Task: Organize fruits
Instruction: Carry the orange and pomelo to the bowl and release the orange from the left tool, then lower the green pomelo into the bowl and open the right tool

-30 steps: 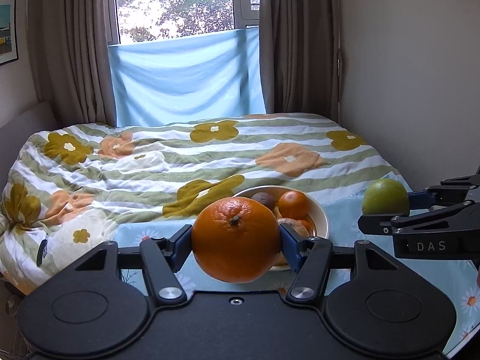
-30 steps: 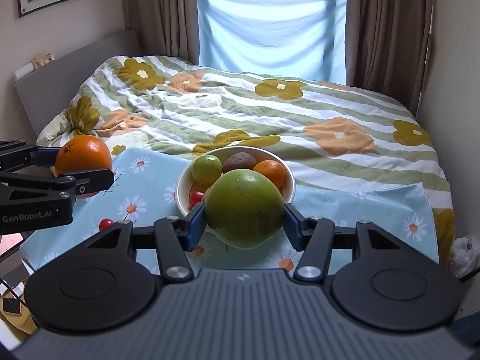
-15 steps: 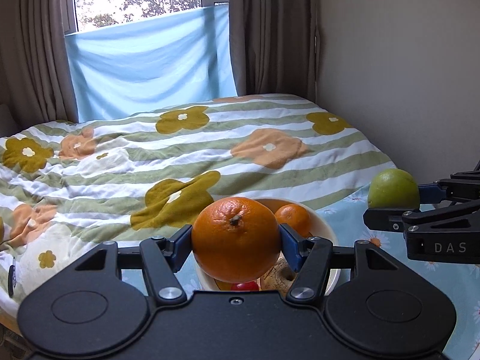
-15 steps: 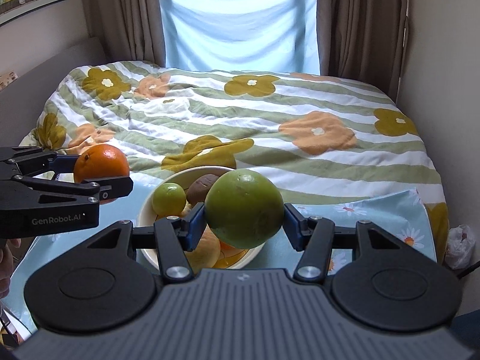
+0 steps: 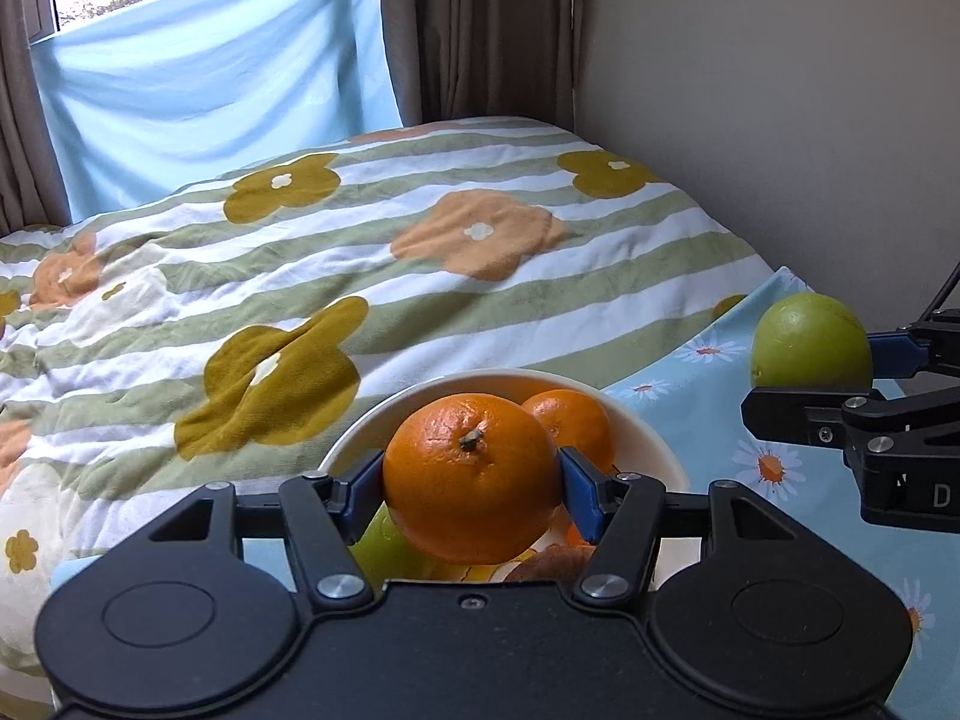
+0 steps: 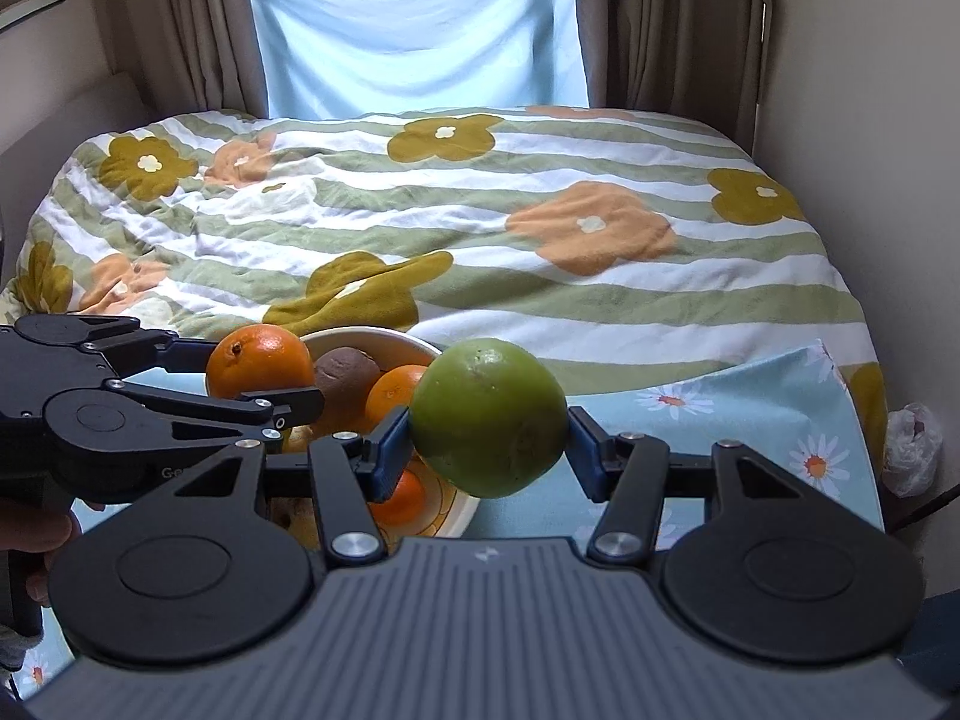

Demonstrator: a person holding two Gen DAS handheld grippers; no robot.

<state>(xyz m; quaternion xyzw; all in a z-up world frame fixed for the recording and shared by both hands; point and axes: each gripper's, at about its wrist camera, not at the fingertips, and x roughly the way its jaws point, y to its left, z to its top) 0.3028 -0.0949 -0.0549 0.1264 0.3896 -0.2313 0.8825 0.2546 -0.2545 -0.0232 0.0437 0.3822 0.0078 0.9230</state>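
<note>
On the left, the left gripper point(image 5: 474, 480) is clamped on a big orange point(image 5: 471, 477), its blue pads pressed to either side of the fruit. That orange is bright, round and dimpled, with its small brown stem nub facing up and forward. It hangs just above the near side of the white bowl point(image 5: 384, 426), which sits on a pale blue daisy-print cloth point(image 5: 708, 384) laid over the bed's striped flower duvet point(image 5: 420, 240). From the right wrist view the same gripper reaches in from the left edge, level, fingers pointing toward the bowl, with part of a hand point(image 6: 36, 540) visible behind it.

In the bowl: a smaller orange point(image 5: 573, 420) just behind the held one, a brown kiwi-like fruit point(image 6: 347, 369), another small orange point(image 6: 403, 495) low down, and something green point(image 5: 384, 546) tucked at the near rim.

Over to the right, the right gripper point(image 6: 489, 447) squeezes a large green citrus fruit point(image 6: 489, 417), smooth, dull green with faint brown scuffs. It is held beside the bowl's right edge, over the blue cloth, fingers level and pointing toward the window's blue curtain point(image 6: 414, 24). Beyond it, at the bed's right edge, a crumpled plastic bag point(image 6: 912, 444).
</note>
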